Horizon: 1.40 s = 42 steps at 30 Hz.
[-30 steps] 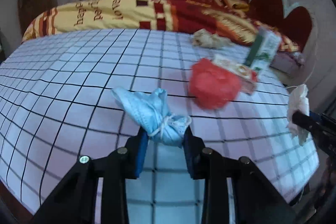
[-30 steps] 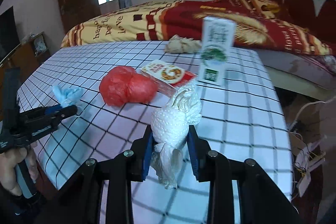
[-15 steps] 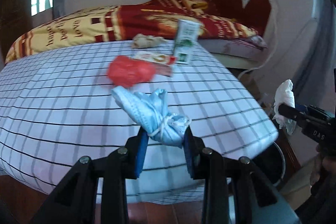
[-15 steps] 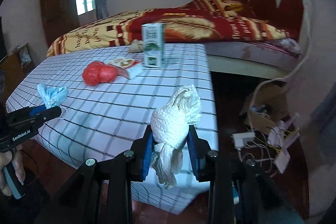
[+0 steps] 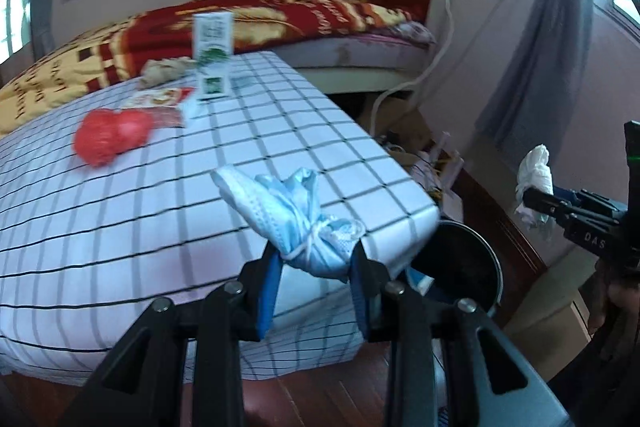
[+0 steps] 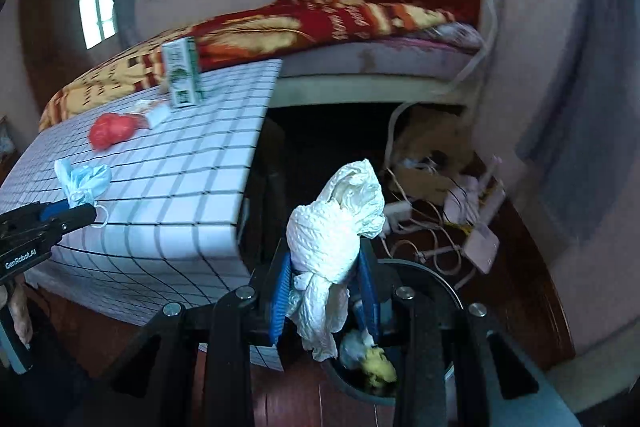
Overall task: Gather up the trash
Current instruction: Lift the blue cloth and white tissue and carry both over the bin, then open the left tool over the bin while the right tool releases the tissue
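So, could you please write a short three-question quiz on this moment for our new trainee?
1. True or false: the left gripper is shut on a blue face mask.
2. What does the right gripper hold? A) red plastic bag B) white paper towel C) green carton
3. Fill in: the trash bin stands on the floor beside the ____ of the checkered table.

Key
1. True.
2. B, the white paper towel; the red plastic bag and green carton lie on the table.
3. Corner.
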Each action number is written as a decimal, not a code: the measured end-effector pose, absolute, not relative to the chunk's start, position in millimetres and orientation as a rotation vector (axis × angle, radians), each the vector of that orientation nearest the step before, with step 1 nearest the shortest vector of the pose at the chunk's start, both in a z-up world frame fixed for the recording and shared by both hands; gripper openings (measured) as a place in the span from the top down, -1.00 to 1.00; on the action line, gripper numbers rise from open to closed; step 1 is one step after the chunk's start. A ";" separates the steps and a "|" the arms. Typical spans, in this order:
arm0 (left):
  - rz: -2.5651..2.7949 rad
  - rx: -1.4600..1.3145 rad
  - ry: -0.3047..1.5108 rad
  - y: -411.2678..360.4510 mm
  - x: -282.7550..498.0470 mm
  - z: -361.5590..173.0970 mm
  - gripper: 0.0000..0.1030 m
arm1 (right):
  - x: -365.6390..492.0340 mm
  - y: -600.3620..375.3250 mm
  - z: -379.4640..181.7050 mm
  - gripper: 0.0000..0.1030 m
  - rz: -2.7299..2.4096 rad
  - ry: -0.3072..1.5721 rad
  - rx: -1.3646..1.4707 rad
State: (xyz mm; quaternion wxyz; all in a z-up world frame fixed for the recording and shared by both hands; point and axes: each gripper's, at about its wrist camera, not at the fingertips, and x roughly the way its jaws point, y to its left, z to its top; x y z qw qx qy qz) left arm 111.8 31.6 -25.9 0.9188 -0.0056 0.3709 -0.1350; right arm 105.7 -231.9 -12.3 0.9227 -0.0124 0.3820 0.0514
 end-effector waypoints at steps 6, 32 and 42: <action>-0.337 0.023 0.775 -2.4 107.6 -29.3 0.36 | 91.5 -263.1 -24.6 0.35 0.052 0.798 0.022; -0.584 0.129 0.876 -128.3 101.4 -75.1 0.36 | 47.8 -344.2 -81.3 0.35 -0.075 0.917 0.080; -0.627 0.135 0.951 -150.9 118.5 -104.2 0.36 | 55.1 -352.2 -106.1 0.35 -0.070 0.966 0.098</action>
